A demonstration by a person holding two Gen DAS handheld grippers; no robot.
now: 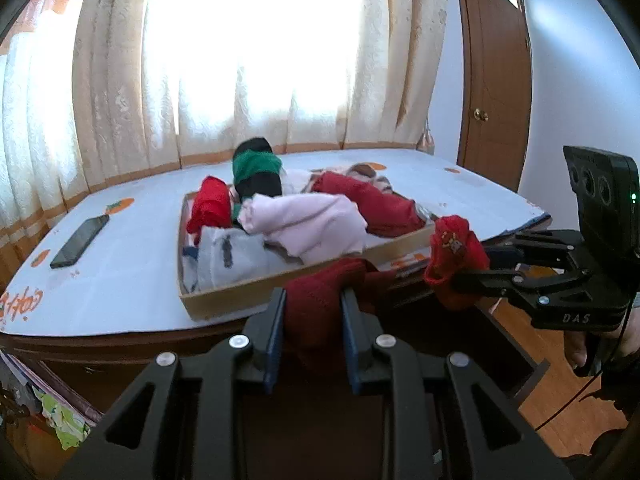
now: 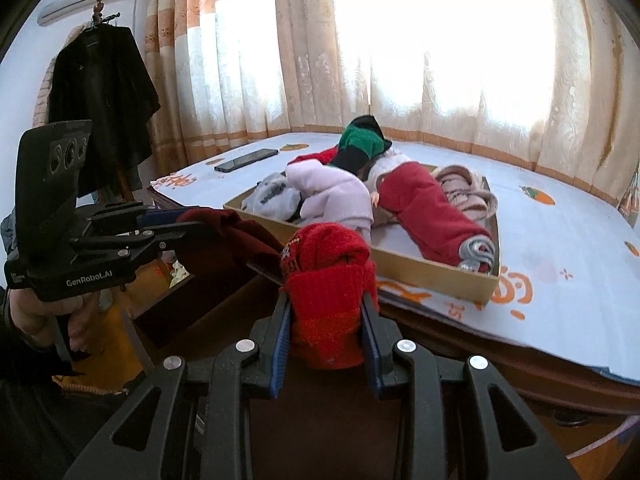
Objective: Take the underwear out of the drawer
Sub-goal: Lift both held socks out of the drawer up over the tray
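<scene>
My left gripper (image 1: 313, 312) is shut on a dark red piece of underwear (image 1: 320, 300), held above the open dark wooden drawer (image 1: 512, 344) at the table's front. It also shows in the right wrist view (image 2: 224, 236). My right gripper (image 2: 329, 320) is shut on a bright red rolled piece of underwear (image 2: 330, 280), seen in the left wrist view (image 1: 454, 256) to the right of the left gripper. Both are held in front of the table edge.
A shallow cardboard tray (image 1: 224, 300) on the white-covered table (image 1: 112, 280) holds several rolled garments: pink (image 1: 312, 224), red (image 1: 376, 200), grey, green and black. A phone (image 1: 80, 242) lies left of the tray. Curtains are behind, a door (image 1: 496, 80) right, a dark coat (image 2: 104, 92) hangs left.
</scene>
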